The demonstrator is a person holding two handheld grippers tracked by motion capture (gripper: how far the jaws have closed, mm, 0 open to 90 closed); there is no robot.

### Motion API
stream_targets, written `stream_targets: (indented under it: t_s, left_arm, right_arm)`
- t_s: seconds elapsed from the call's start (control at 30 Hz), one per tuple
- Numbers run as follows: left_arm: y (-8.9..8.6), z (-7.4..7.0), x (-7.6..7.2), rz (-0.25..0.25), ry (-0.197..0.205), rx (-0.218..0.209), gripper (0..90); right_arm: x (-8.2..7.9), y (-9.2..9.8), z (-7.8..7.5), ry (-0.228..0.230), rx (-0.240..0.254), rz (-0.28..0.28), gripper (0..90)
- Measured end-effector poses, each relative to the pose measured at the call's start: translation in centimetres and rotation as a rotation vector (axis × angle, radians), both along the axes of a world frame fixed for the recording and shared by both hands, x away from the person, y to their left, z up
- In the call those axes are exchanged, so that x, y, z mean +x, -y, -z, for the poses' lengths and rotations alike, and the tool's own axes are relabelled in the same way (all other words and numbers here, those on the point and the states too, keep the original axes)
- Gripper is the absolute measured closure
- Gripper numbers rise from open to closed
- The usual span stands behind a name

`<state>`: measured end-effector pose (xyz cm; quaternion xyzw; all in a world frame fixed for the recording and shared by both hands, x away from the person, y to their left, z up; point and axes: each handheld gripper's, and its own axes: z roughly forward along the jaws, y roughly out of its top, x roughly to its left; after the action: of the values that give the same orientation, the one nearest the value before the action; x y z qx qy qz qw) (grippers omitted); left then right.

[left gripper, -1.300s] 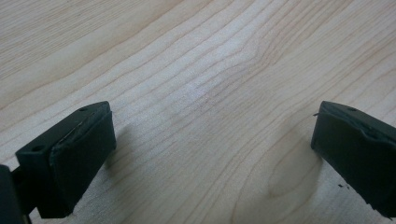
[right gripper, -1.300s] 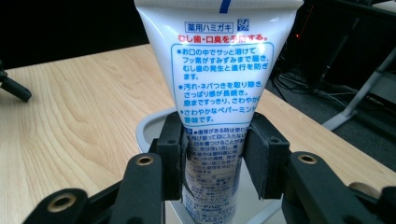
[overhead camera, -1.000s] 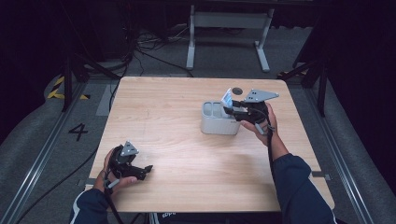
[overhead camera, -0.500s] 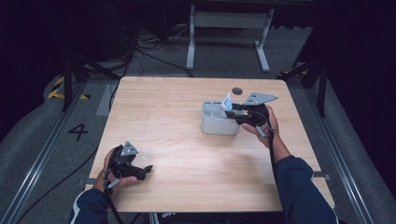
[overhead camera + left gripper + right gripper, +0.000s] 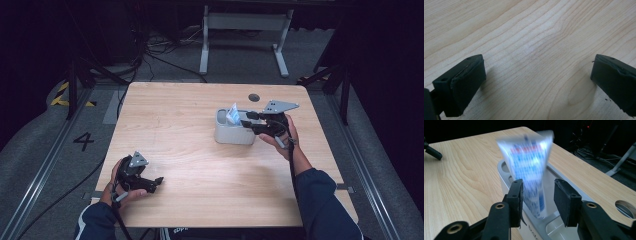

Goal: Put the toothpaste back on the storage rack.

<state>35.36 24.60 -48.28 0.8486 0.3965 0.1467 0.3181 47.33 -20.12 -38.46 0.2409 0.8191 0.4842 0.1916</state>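
A dark lab or studio. A bare wooden table (image 5: 200,125) stands among floor cables (image 5: 150,50), rails (image 5: 40,175) and hazard tape (image 5: 62,95).

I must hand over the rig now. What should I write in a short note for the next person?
Left gripper: open, idle, low over the table near its front left corner.
Right gripper: open, fingers on both sides of the tube, not squeezing it.
Tube: standing tilted in the grey holder.
Done: tube is in the holder.
Left: probably draw the right gripper back without tipping the tube.
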Motion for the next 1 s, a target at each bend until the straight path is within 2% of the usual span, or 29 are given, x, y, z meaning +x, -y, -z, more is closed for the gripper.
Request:
stream_targets:
  t_s: [0.2, 0.63, 1.0]
  left_arm:
    - [0.0, 0.0, 0.0, 0.000, 0.001, 0.000, 0.3]
    - [0.0, 0.0, 0.0, -0.003, 0.001, -0.001, 0.3]
    - [0.0, 0.0, 0.0, -0.004, 0.001, -0.002, 0.3]
  right_arm:
    - [-0.2, 0.4, -0.2, 0.001, 0.009, 0.001, 59.3]
    - [-1.2, 1.7, -1.3, 0.025, -0.005, 0.007, 53.0]
    - [-3.0, 3.4, -2.1, 0.037, -0.055, 0.014, 45.4]
